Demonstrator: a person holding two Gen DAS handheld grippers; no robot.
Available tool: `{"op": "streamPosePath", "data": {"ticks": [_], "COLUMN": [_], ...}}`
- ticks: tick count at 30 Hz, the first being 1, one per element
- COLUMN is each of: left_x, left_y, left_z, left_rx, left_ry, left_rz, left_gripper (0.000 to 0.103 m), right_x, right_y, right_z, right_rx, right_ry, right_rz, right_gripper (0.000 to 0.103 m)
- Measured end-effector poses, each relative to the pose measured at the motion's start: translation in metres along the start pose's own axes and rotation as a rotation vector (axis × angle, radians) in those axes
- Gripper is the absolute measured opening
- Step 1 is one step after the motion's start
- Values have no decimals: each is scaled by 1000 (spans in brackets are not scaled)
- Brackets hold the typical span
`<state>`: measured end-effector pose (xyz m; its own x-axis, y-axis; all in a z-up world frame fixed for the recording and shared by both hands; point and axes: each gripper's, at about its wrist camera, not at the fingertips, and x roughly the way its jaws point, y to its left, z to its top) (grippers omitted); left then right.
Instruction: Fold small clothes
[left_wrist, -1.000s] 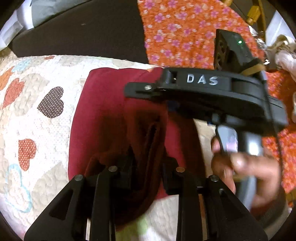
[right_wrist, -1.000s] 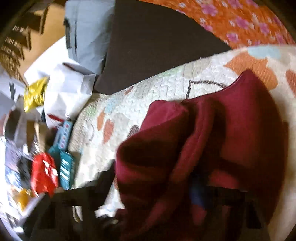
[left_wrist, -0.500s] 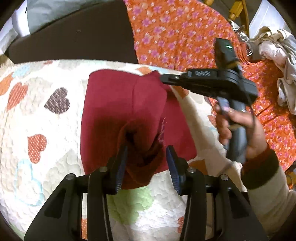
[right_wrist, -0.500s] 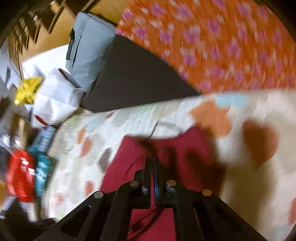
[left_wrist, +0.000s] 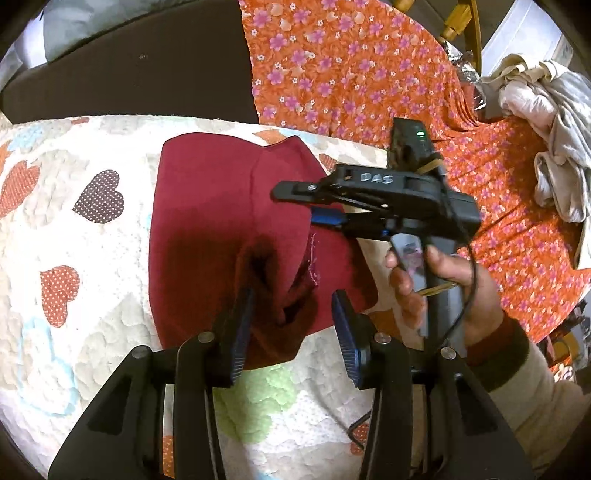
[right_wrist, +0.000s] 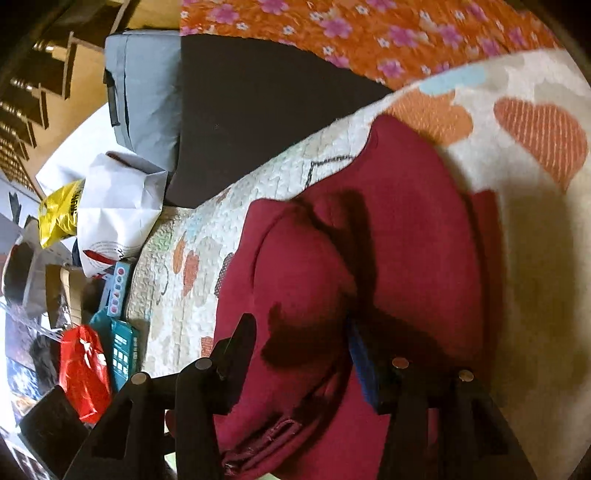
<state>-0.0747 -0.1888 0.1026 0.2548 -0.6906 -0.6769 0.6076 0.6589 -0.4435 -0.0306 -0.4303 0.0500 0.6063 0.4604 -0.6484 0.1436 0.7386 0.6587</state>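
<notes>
1. Maroon garment (left_wrist: 221, 229) lying partly folded on a heart-print quilt (left_wrist: 74, 258), one flap laid over the rest, a seam edge with pale stitching showing near the middle.
2. Left gripper (left_wrist: 291, 321) low over the garment's near edge, fingers (left_wrist: 240, 332) standing apart; bunched cloth sitting in the gap, pads not pressing on it.
3. Right gripper (left_wrist: 314, 206) seen side-on from the left wrist view, over the garment's right part, pointing leftward; jaws opening, a blue pad visible on the lower one.
4. From the right wrist view, right gripper (right_wrist: 303, 354) with fingers spread and the garment (right_wrist: 388, 258) filling the space between and ahead of them; cloth passing between, neither pad closed on it.
5. Hand (left_wrist: 443, 288) wrapped round the right gripper's handle, cuff of a pale sleeve (left_wrist: 528, 391) with a dark band behind it.
6. Orange floral cloth (left_wrist: 351, 74) beyond the quilt, a dark pad (left_wrist: 129, 74) to its left, a heap of pale laundry (left_wrist: 546, 122) at far right.
7. Off the quilt's left side in the right wrist view: white paper bag (right_wrist: 118, 206), yellow bag (right_wrist: 59, 214), red packet (right_wrist: 83, 373), teal boxes (right_wrist: 122, 347).
</notes>
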Motion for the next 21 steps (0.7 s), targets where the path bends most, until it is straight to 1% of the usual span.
{"op": "streamPosePath", "data": {"ticks": [3,5,7,9,13,16,17,18,19,21], "left_x": [0,1,1,0,5,12,13,14,15,15], "left_y": [4,7,8,7,2,0,-1,-3,-6,-14], "left_z": [-2,-1,-1,-2,-5,-8,-9,-9,-8,-4], "left_rx": [-8,-24,-36,-23,-5,2,4,6,8,22], "left_ry": [6,13,15,12,24,36,39,40,43,40], "left_rz": [-5,-9,-10,-2,10,13,13,11,7,-18], "left_gripper": [42,42,42,42,42,42,42,42,42,42], "right_x": [-15,-18,-14,-12,-4,12,15,17,18,11], "right_y": [-1,1,-1,-2,-2,3,7,10,14,18], "right_z": [-8,-14,-20,-22,-20,-16,-16,-16,-16,-15], "right_rx": [10,-18,-27,-25,12,-3,-27,-49,-72,-94], "right_ry": [-30,-16,14,11,2,14,3,-5,-10,-30], "right_rz": [26,-8,-27,-26,38,29,22,10,-12,-20], "right_gripper": [49,51,52,52,56,56,51,42,20,18]}}
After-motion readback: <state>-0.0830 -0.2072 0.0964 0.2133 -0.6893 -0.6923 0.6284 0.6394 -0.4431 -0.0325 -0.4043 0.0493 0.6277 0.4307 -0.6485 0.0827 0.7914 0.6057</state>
